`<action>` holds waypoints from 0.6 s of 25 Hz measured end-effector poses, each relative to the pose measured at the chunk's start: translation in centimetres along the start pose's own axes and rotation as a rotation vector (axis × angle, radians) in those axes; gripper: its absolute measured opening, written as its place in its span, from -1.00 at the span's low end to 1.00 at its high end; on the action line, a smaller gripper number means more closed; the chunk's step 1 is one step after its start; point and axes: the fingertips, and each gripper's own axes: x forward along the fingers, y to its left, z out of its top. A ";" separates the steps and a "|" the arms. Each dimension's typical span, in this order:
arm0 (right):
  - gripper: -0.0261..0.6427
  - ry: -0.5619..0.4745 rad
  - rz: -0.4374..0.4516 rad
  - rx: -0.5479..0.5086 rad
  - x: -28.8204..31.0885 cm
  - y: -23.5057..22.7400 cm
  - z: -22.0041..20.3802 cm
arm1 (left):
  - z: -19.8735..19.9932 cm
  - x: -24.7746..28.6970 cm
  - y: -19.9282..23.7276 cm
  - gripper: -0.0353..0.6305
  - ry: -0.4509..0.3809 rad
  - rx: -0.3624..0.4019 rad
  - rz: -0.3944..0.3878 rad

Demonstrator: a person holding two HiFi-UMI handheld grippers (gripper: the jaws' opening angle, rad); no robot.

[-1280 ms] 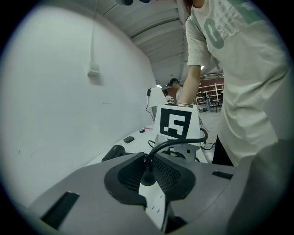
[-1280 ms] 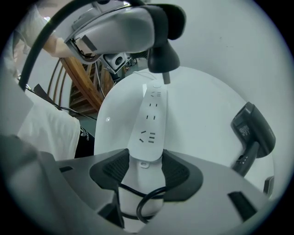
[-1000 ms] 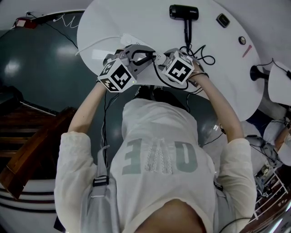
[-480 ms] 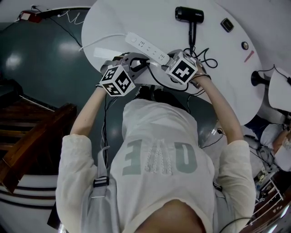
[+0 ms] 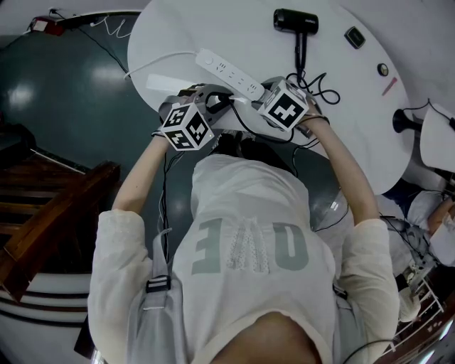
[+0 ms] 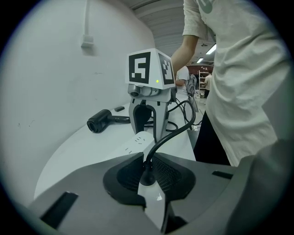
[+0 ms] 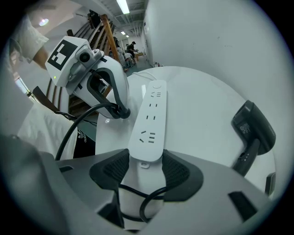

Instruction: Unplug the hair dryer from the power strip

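The left hand-held gripper (image 6: 147,160) is pinching the plug (image 6: 147,178) beside the power strip (image 7: 150,117), prongs hidden; the right hand-held gripper (image 7: 146,158) is clamping the strip's end.

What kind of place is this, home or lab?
Probably a lab or workshop hall, not a home: ceiling strip lights, an open wooden staircase beside the work area, and a bare round white table used as a bench.

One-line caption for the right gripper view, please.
Right claw clamps the power strip at its near end; left claw holds the black plug clear of the sockets.
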 end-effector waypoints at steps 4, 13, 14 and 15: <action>-0.22 -0.010 -0.006 -0.002 0.1 -0.1 0.0 | -0.1 0.1 -0.5 -0.68 -0.009 -0.038 -0.022; -0.22 -0.014 -0.009 -0.002 0.1 -0.1 0.1 | -0.1 -0.4 -0.1 -0.49 -0.024 -0.099 -0.033; -0.22 -0.016 -0.007 -0.002 0.1 -0.1 0.1 | -0.1 -0.5 0.0 -0.49 -0.026 -0.100 -0.031; -0.22 -0.020 -0.005 -0.004 0.1 0.0 0.1 | 0.0 -0.6 0.1 -0.49 -0.029 -0.103 -0.027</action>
